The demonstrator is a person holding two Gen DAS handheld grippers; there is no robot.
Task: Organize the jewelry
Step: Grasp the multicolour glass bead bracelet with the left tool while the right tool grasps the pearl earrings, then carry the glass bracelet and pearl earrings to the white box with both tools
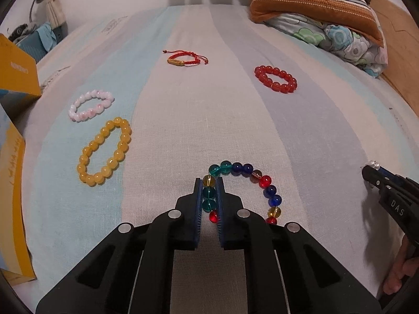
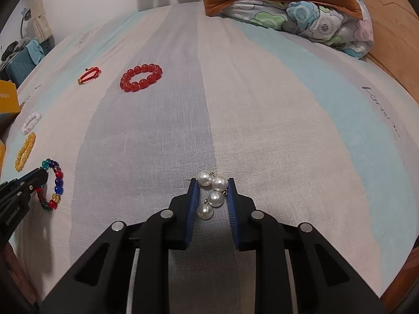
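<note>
Jewelry lies spread on a striped bedsheet [image 1: 235, 120]. At far left, a yellow cardboard box [image 1: 15, 73] sits at the bed edge. Near it lie a pink-and-white bead bracelet [image 1: 90, 105] and, just beside it, a yellow bead bracelet [image 1: 104, 151]. Farther back rests a red cord bracelet [image 1: 186, 58] with a gold tube. The left gripper [image 1: 208, 183] is clenched on the multicolour glass-bead bracelet [image 1: 271, 191], pinching its teal beads between blue pads; the remaining loop lies on the sheet. A red bead bracelet [image 1: 275, 79] lies well apart, farther back. The right gripper [image 2: 211, 185] straddles four white pearl pendants [image 2: 212, 196]; its jaws stand apart, and contact with the pearls cannot be determined. Folded bedding [image 2: 301, 10] occupies the far right corner.
</note>
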